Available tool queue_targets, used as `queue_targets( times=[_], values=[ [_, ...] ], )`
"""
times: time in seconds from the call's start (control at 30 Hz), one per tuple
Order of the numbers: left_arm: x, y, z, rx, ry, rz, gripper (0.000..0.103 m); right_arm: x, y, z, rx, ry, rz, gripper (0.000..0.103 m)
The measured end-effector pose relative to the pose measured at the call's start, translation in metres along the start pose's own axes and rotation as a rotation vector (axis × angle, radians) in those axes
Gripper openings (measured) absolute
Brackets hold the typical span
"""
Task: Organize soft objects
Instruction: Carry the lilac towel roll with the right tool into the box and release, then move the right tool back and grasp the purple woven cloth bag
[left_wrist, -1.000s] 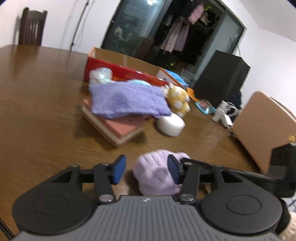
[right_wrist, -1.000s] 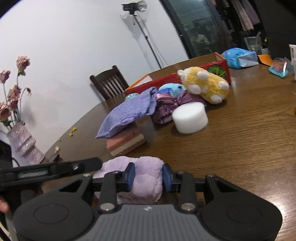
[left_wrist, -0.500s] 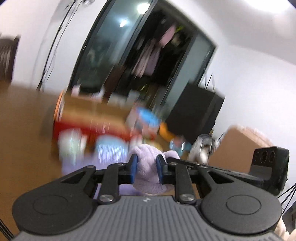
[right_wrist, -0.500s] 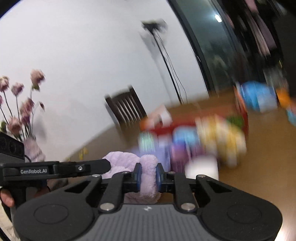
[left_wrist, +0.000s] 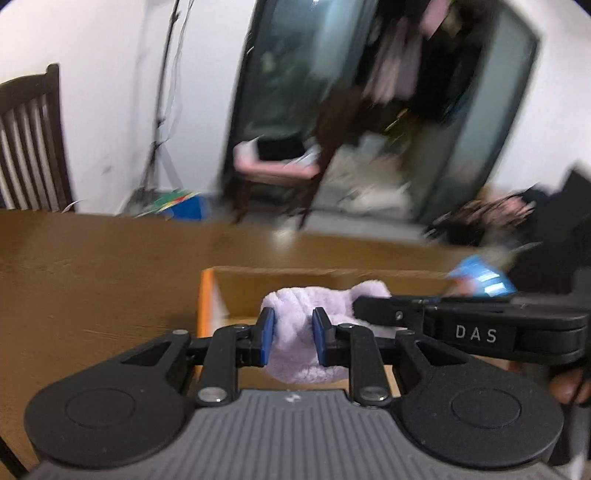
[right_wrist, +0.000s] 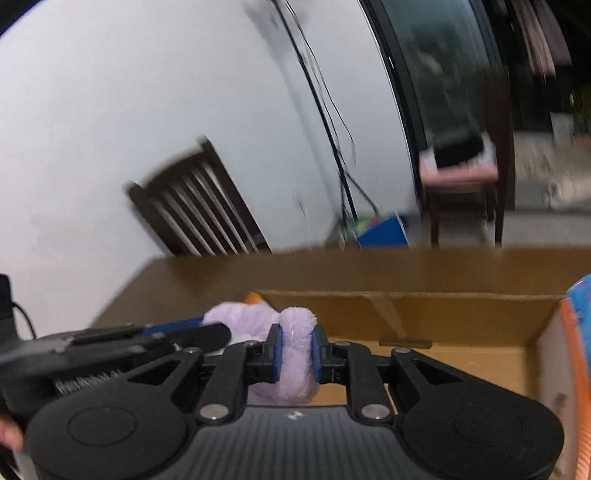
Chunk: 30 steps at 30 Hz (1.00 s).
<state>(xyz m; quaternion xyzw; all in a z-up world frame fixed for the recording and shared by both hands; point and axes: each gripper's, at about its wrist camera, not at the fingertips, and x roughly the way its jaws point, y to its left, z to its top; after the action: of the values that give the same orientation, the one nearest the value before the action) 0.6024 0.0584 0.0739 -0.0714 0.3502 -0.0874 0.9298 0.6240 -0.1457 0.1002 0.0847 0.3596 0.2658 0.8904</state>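
Both grippers hold one fluffy lilac plush (left_wrist: 295, 343) in the air over an open cardboard box (left_wrist: 332, 282). My left gripper (left_wrist: 292, 340) is shut on the plush's left part, blue pads pressed into it. My right gripper (right_wrist: 296, 353) is shut on the plush (right_wrist: 295, 354) at its right fold. In the left wrist view the right gripper's finger reaches in from the right across the plush. In the right wrist view the left gripper comes in from the left. The box (right_wrist: 443, 314) shows bare cardboard inside, with an orange edge.
The box stands on a brown wooden table (left_wrist: 92, 277). A dark wooden chair (left_wrist: 29, 147) stands against the white wall behind it. A blue packet (left_wrist: 484, 277) lies past the box's right side. A doorway with hanging clothes and a pink-seated chair (right_wrist: 461, 170) lies beyond.
Both grippers closed on the lilac plush, lifted it off the table and carried it forward past the pile of soft items to above the open box.
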Motion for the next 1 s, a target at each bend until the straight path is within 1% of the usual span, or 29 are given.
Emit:
queue_targets(
  times=[0.03,0.13,0.2,0.23,0.27,0.33,0.37,0.4,0.43,0.47,0.5,0.53,0.57,0.63,0.67,0.7,0.73,0.77,0.83,0.87,0.9,1.0],
  values=[
    [0.017,-0.001,0.002,0.023,0.027,0.034,0.023,0.019,-0.002,0.003,-0.004,0.026,-0.023,0.016],
    [0.046,0.003,0.009,0.042,0.085,0.106,0.021,0.069,-0.008,0.009,-0.004,0.095,-0.067,0.016],
    [0.058,0.009,0.014,0.044,0.09,0.145,0.02,0.088,-0.008,0.009,-0.005,0.117,-0.092,0.016],
    [0.061,0.011,0.016,0.042,0.082,0.145,0.02,0.096,-0.009,0.009,0.0,0.126,-0.102,0.016],
    [0.056,0.016,0.016,0.047,0.083,0.146,0.02,0.101,-0.008,0.009,0.001,0.128,-0.106,0.018],
    [0.055,0.016,0.021,0.05,0.087,0.136,0.022,0.103,-0.008,0.006,0.022,0.121,-0.112,0.025],
    [0.049,0.016,0.021,0.051,0.082,0.121,0.028,0.099,-0.01,0.001,0.031,0.124,-0.111,0.027],
    [0.041,0.017,0.023,0.052,0.067,0.115,0.042,0.099,-0.011,0.002,0.033,0.129,-0.104,0.028],
    [0.028,0.015,0.02,0.052,0.038,0.116,0.042,0.093,-0.011,0.001,0.031,0.123,-0.102,0.031],
    [0.015,0.013,0.021,0.055,0.006,0.125,0.046,0.085,-0.014,0.002,0.026,0.111,-0.107,0.034],
    [0.001,0.011,0.023,0.07,-0.028,0.14,0.05,0.077,-0.014,0.003,0.019,0.096,-0.118,0.04],
    [-0.012,0.009,0.023,0.086,-0.052,0.149,0.051,0.064,-0.014,0.006,0.016,0.077,-0.125,0.042],
    [-0.029,0.005,0.024,0.103,-0.079,0.152,0.051,0.05,-0.014,0.009,0.016,0.061,-0.123,0.042],
    [-0.066,-0.002,0.025,0.126,-0.128,0.169,0.055,0.01,-0.009,0.012,0.01,0.02,-0.122,0.043],
    [-0.087,-0.008,0.025,0.135,-0.165,0.184,0.062,-0.01,-0.006,0.014,0.003,0.0,-0.121,0.044],
    [-0.106,-0.012,0.023,0.144,-0.204,0.195,0.072,-0.033,-0.002,0.014,-0.007,-0.025,-0.123,0.048],
    [-0.127,-0.017,0.021,0.156,-0.241,0.208,0.075,-0.056,0.002,0.013,-0.02,-0.051,-0.126,0.053],
    [-0.149,-0.023,0.018,0.172,-0.274,0.224,0.076,-0.077,0.005,0.012,-0.033,-0.073,-0.127,0.054],
    [-0.193,-0.035,0.012,0.19,-0.3,0.24,0.079,-0.124,0.011,0.005,-0.049,-0.118,-0.129,0.055],
    [-0.21,-0.042,0.011,0.192,-0.302,0.239,0.085,-0.143,0.013,0.003,-0.05,-0.134,-0.129,0.056],
    [-0.228,-0.047,0.003,0.192,-0.311,0.238,0.088,-0.165,0.015,-0.002,-0.055,-0.149,-0.126,0.056],
    [-0.281,-0.065,-0.027,0.225,-0.339,0.271,0.088,-0.227,0.024,-0.027,-0.075,-0.197,-0.105,0.066]
  ],
)
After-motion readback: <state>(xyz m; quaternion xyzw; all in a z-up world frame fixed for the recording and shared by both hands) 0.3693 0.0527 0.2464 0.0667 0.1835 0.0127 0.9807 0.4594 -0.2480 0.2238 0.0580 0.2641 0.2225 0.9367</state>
